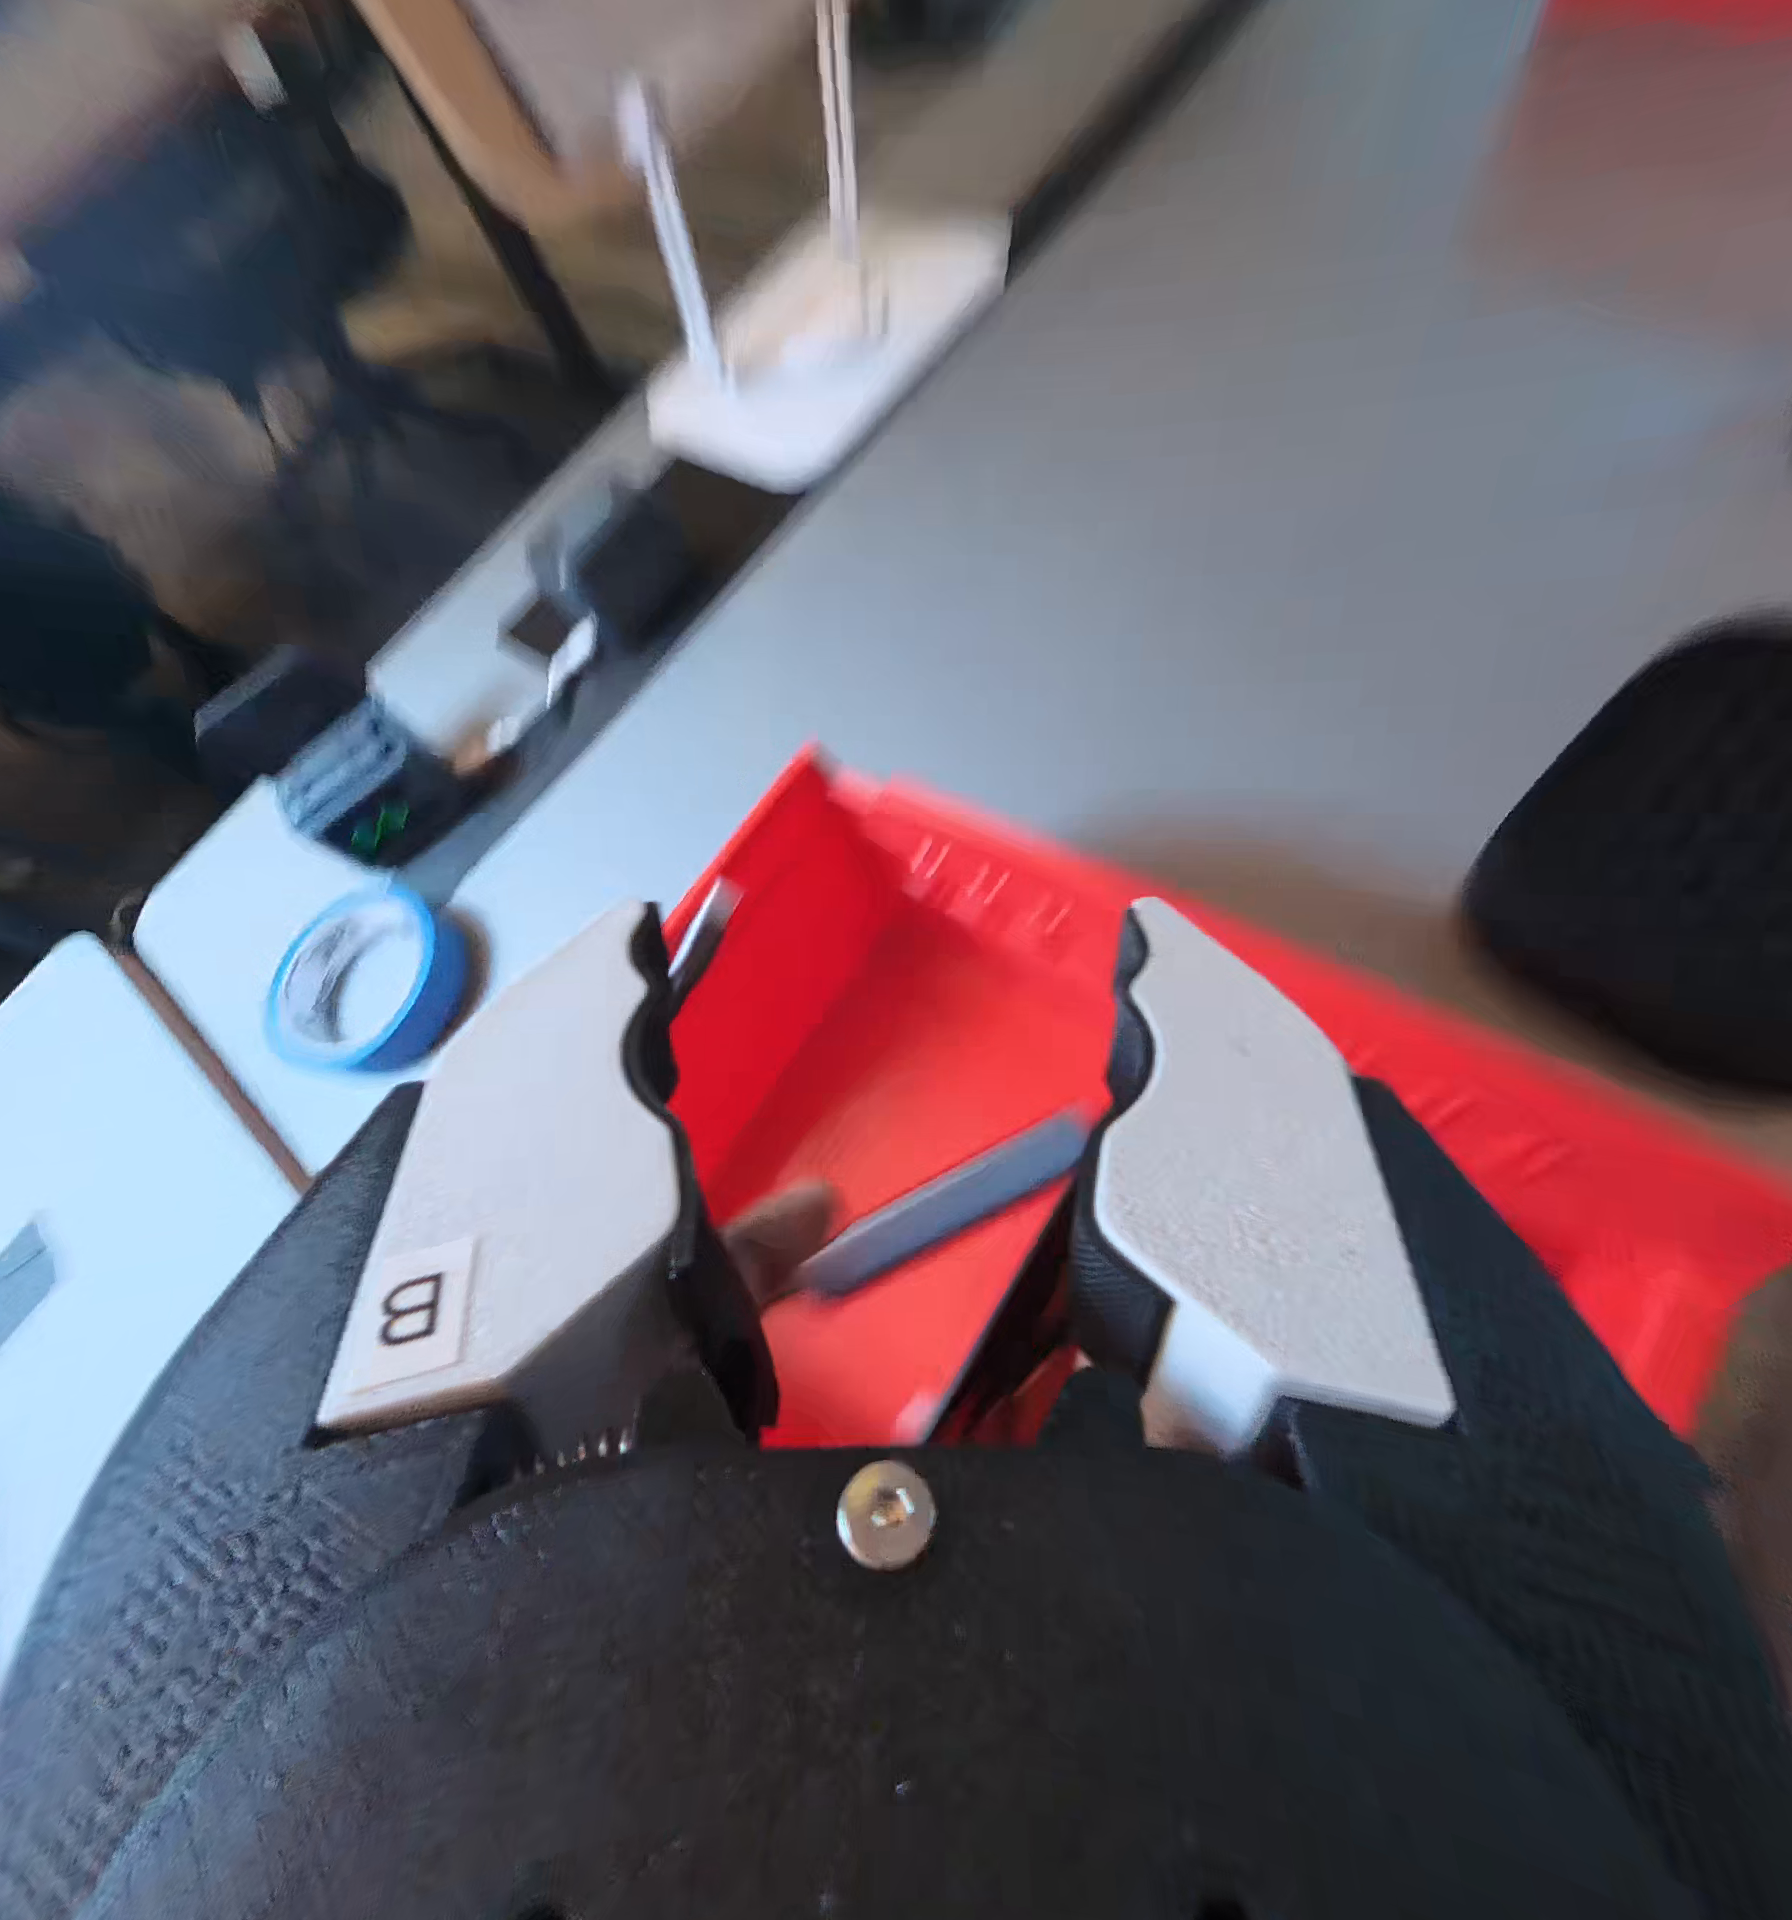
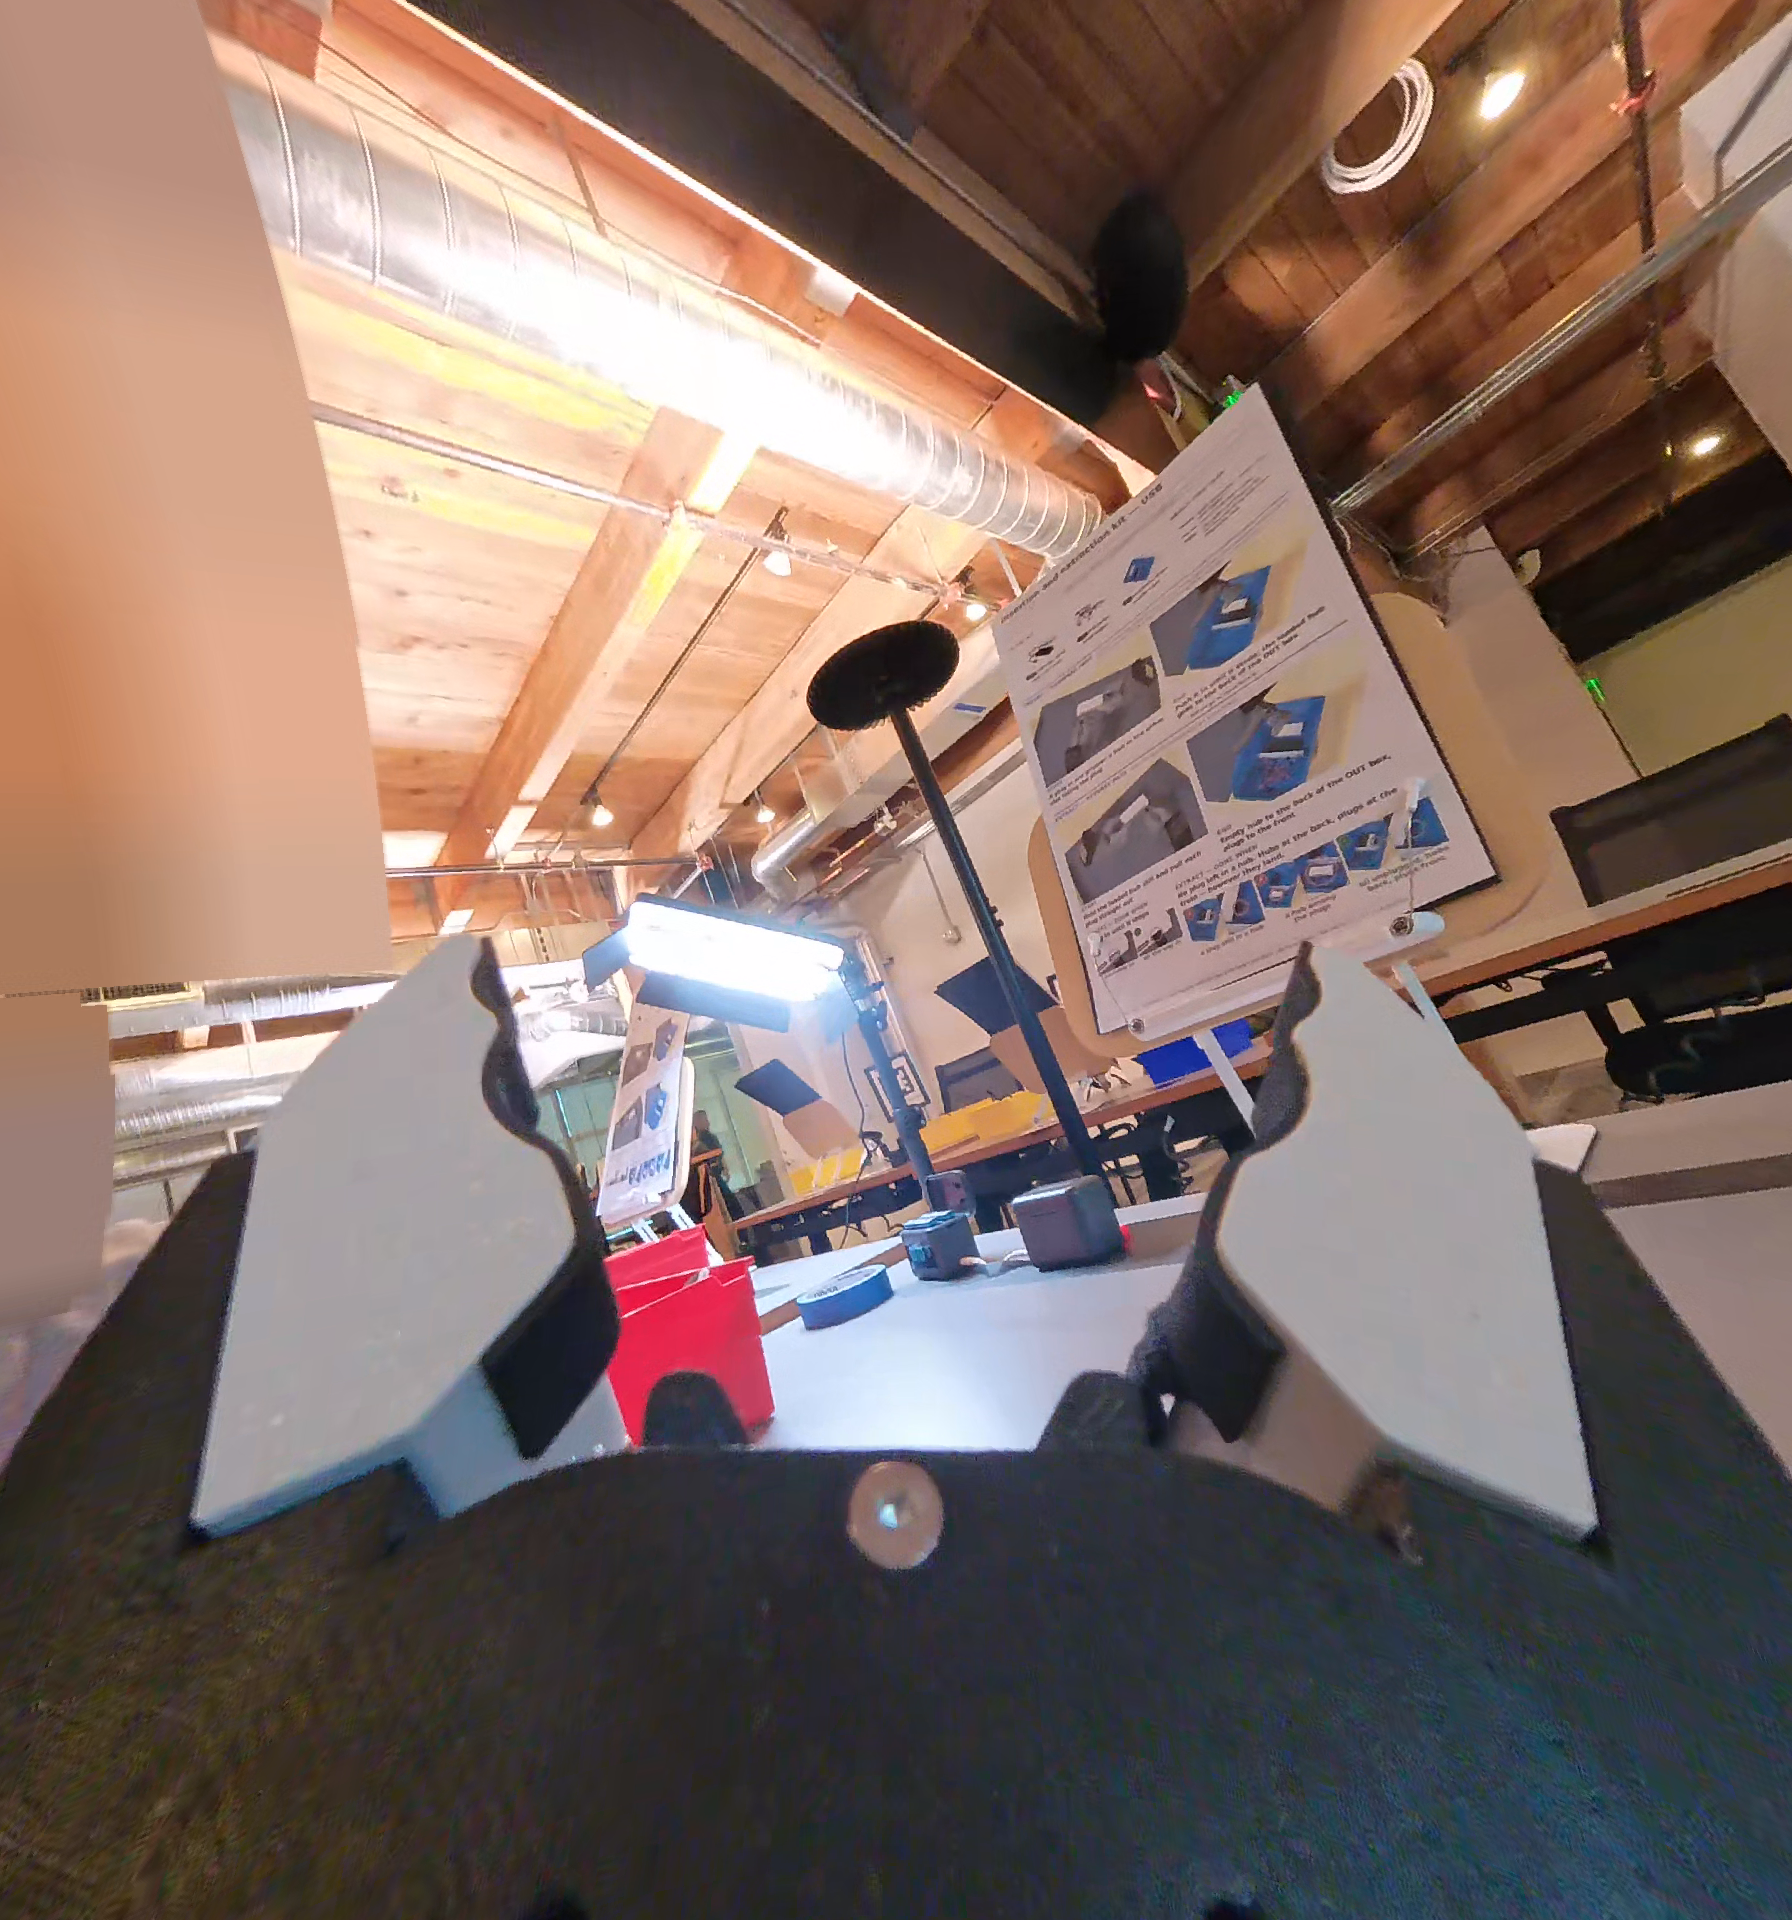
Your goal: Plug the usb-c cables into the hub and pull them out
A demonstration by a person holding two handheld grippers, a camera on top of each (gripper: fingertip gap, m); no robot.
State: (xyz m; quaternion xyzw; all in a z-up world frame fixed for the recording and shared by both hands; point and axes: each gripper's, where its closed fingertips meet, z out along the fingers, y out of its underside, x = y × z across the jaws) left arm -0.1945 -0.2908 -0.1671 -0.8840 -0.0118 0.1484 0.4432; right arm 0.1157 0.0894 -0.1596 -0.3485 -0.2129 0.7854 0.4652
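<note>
The left wrist view is motion-blurred. My left gripper is open and empty, held above an open red bin. A flat grey hub lies tilted on the bin floor between my fingers. A brownish blurred shape sits at its near end. A second grey piece leans on the bin's left wall. My right gripper is open and empty, low by the table and tilted up toward the ceiling. The red bins show ahead of it. No cable shows in either view.
A blue tape roll lies left of the bin and also shows in the right wrist view. Small dark boxes stand behind it. A black chair back is to the right. A poster stand, a black pole and a lamp stand beyond. The tips of one gripper are about 50 centimeters away from the tips of the other.
</note>
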